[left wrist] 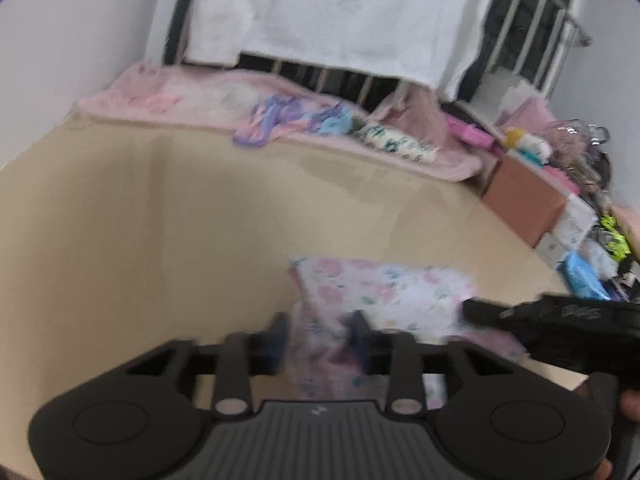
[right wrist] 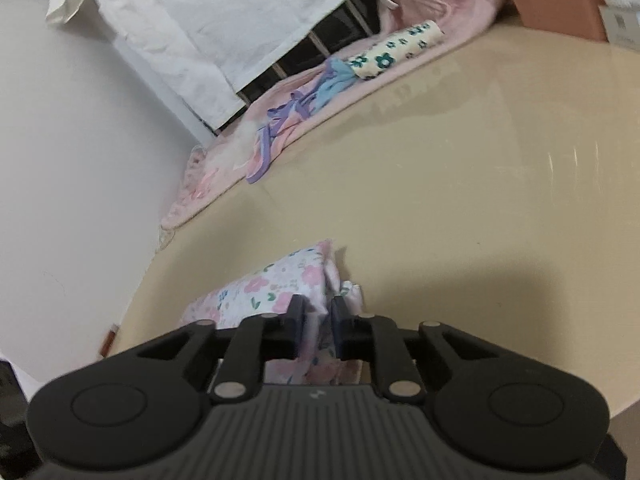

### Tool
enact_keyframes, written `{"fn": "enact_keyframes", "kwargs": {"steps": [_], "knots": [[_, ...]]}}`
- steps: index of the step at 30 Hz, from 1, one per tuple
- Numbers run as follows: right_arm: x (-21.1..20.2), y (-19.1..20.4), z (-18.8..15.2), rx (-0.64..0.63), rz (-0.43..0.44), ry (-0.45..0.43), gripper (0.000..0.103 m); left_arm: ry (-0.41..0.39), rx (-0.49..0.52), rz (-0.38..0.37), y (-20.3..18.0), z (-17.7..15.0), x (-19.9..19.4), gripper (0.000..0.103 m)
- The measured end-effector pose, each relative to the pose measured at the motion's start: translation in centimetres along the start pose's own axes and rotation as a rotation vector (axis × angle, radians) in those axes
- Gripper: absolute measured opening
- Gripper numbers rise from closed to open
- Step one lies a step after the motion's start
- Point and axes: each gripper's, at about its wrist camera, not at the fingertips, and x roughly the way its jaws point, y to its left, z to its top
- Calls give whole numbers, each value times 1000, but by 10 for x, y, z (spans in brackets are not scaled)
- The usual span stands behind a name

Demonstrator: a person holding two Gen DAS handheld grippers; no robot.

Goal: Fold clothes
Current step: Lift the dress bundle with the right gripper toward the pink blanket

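Left wrist view: a floral garment (left wrist: 384, 296), white with pink flowers, lies bunched on the beige tabletop (left wrist: 180, 220) just ahead of me. My left tongs (left wrist: 320, 334) stand spread with a fold of that cloth between the fingers; blur keeps me from telling whether the pads press it. My right tongs (left wrist: 476, 312) come in from the right, their tip at the garment's edge. From the right wrist, the right tongs (right wrist: 318, 316) are narrowly parted with cloth bunched in the gap, touching both fingers. Farther back, a pink blanket (left wrist: 168, 96) with small clothes lies along the tabletop's far edge, beneath a hanging white sheet (left wrist: 340, 12).
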Motion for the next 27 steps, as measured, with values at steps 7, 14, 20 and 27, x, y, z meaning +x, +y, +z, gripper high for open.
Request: {"fn": "enact_keyframes", "kwargs": {"steps": [7,14,20,27], "knots": [[-5,6,12,-94,32,58,71,120,-167,-133,29,16,4,72],[15,8,12,-149,69,139,39,224,-171,-262,27,22,24,39],[23,13,19,-237,58,141,19,218,-215,-283,27,27,45,20],[54,6,68,-272,12,133,13,227,-110,-217,-13,76,94,17]]}}
